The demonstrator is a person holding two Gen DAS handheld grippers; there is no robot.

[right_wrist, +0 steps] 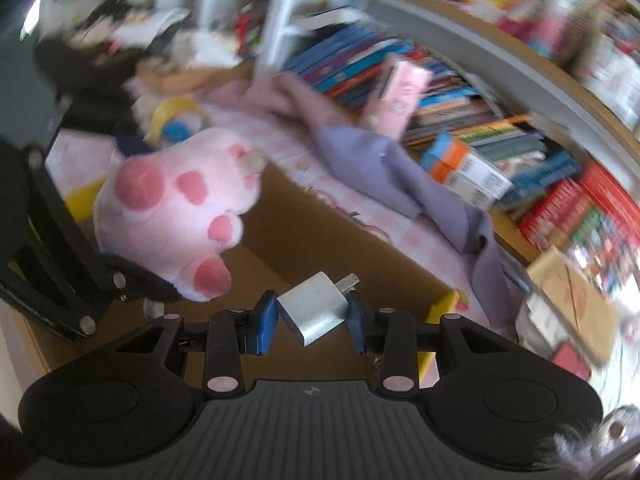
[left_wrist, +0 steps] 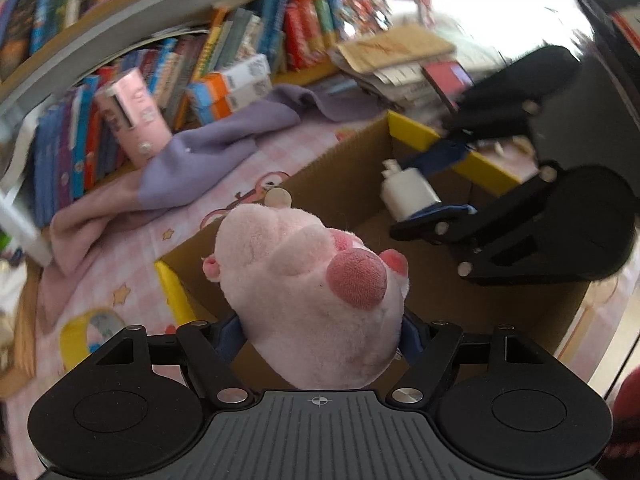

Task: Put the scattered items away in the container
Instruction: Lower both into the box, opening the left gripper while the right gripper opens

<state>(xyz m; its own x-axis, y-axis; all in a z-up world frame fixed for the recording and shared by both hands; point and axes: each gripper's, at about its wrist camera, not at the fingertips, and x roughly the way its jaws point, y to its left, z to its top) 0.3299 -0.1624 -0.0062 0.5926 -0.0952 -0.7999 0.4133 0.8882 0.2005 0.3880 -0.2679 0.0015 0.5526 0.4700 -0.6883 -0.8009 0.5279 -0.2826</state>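
**Both hands loaded, over the box**

I have the pink plush paw (left_wrist: 312, 300) pinched in my left gripper (left_wrist: 320, 340), its fingers drawn in against the toy's soft sides so the fabric bulges out past them. It hangs over the near wall of the cardboard box (left_wrist: 344, 160), toe pads facing outward. In my right gripper (right_wrist: 312, 318) I hold the white charger plug (right_wrist: 316, 306), the blue pads (right_wrist: 264, 320) pressed onto its flat faces, prongs pointing away from me. It sits tilted between the pads, above the box's brown floor.

As I judge it, this is the drop step: both items are carried and positioned over the container, neither yet released. Next I'd need to lower each a little and spread the fingers, keeping my two tools apart, since they crowd the same opening.

The paw is fuzzy, rounded and squashy, with darker pink pads; it should land softly. The plug is hard, smooth and boxy, and may bounce or slide. The box is plain corrugated card with yellow tape (left_wrist: 416, 128) along its edges.

Around it lies a pink checked cloth (left_wrist: 132, 280), a rumpled lilac blanket (left_wrist: 208, 156), and shelves of books (left_wrist: 80, 148) behind.
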